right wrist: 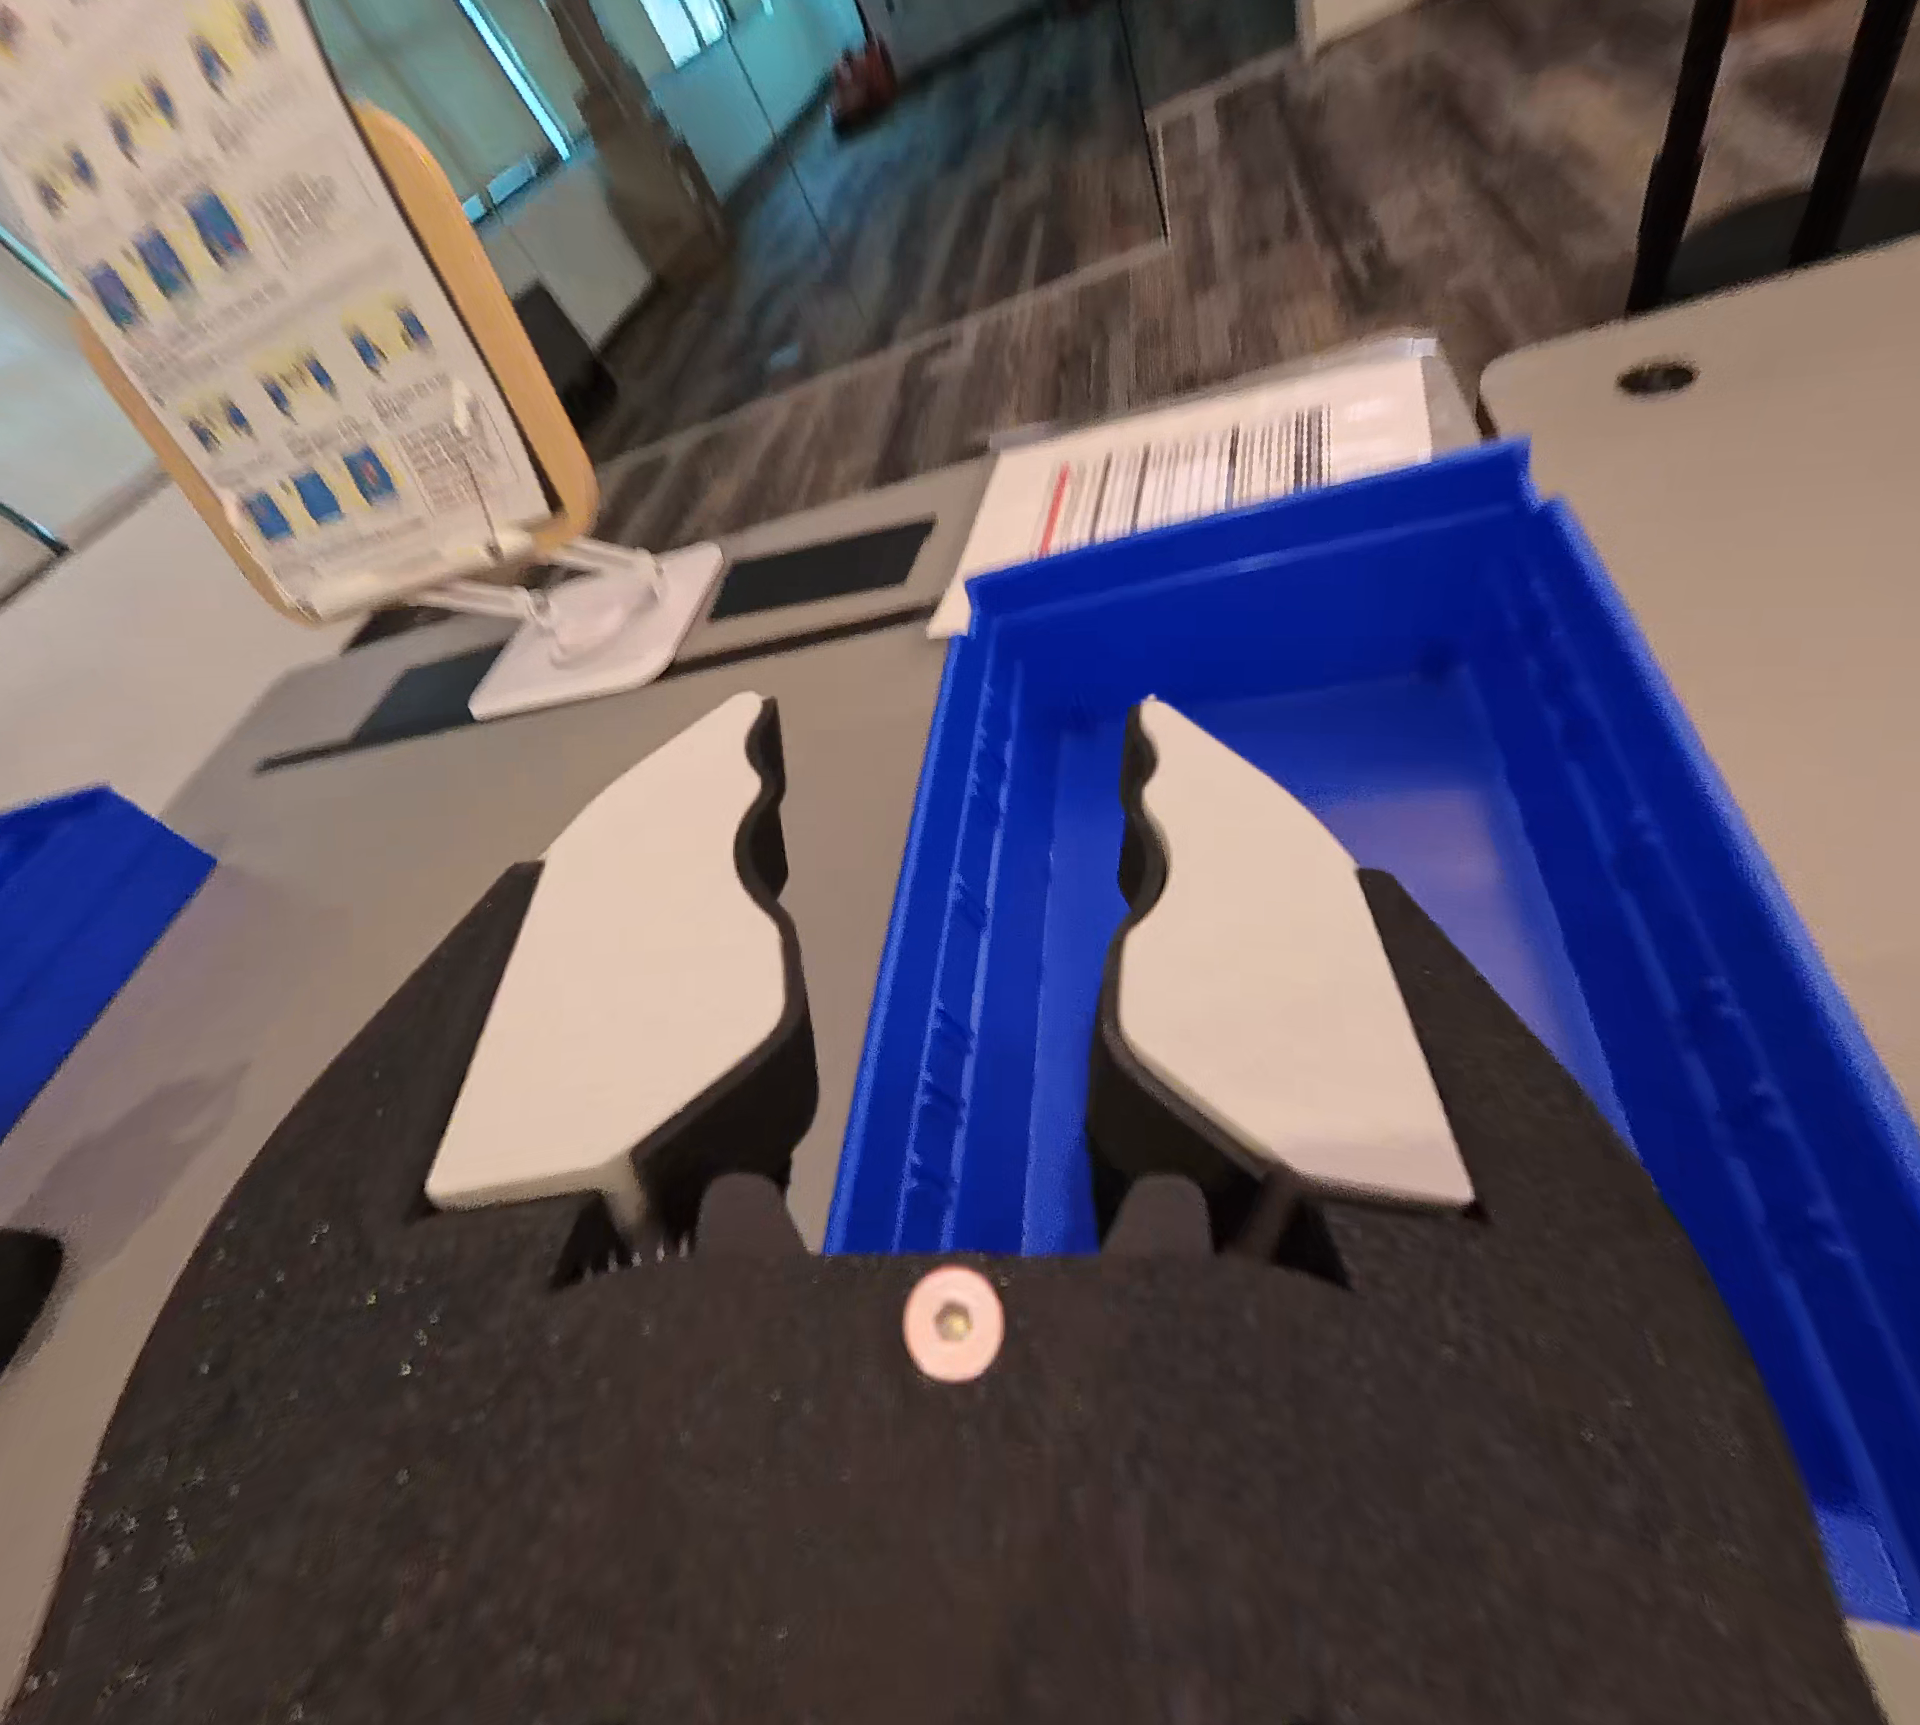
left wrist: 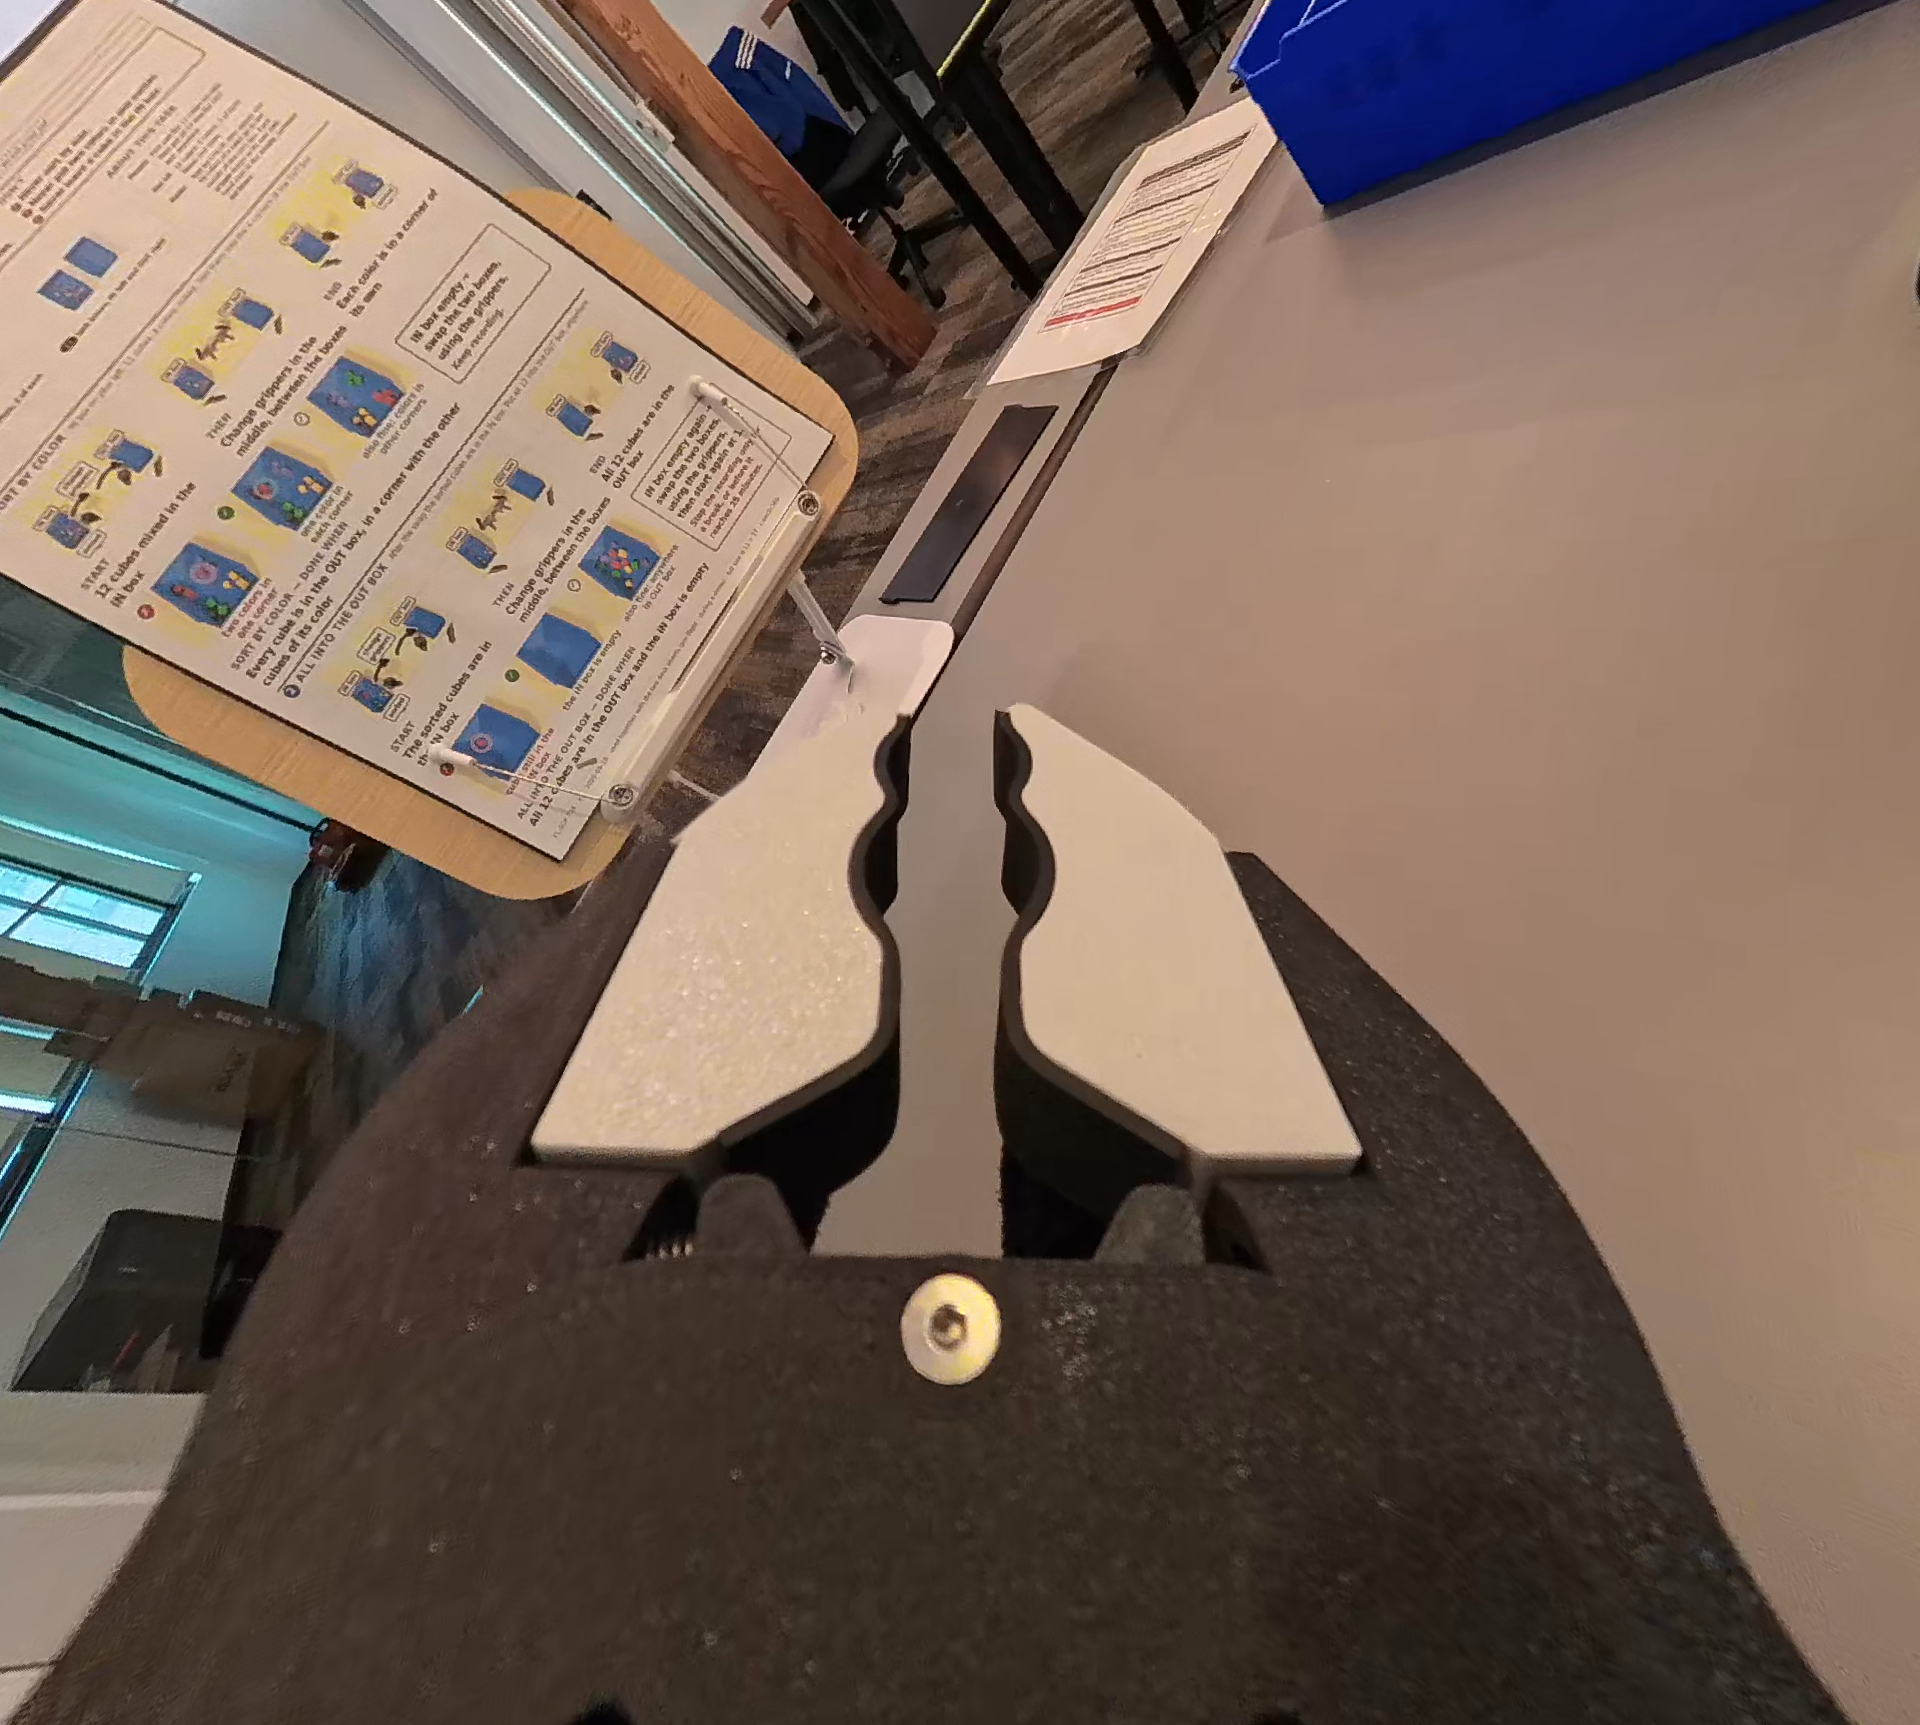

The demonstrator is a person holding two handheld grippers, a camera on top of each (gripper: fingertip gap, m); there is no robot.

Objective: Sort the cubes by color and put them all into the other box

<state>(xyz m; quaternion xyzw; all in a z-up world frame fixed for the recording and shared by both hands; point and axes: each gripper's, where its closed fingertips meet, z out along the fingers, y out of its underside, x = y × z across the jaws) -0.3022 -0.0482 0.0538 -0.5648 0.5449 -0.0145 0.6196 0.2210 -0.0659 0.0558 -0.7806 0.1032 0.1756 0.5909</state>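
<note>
Straddling blue box wall — right gripper jaws apart.

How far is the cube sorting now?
No cube shows in either view. The blue box under the right gripper looks empty where visible. Both it and the left gripper hold nothing, fingers apart. The second blue box is mostly out of view, so progress is unclear.

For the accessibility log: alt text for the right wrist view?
The open right gripper straddles the left wall of an empty blue box on a grey table. Behind it are an instruction sheet on a stand and a printed sheet.
</note>
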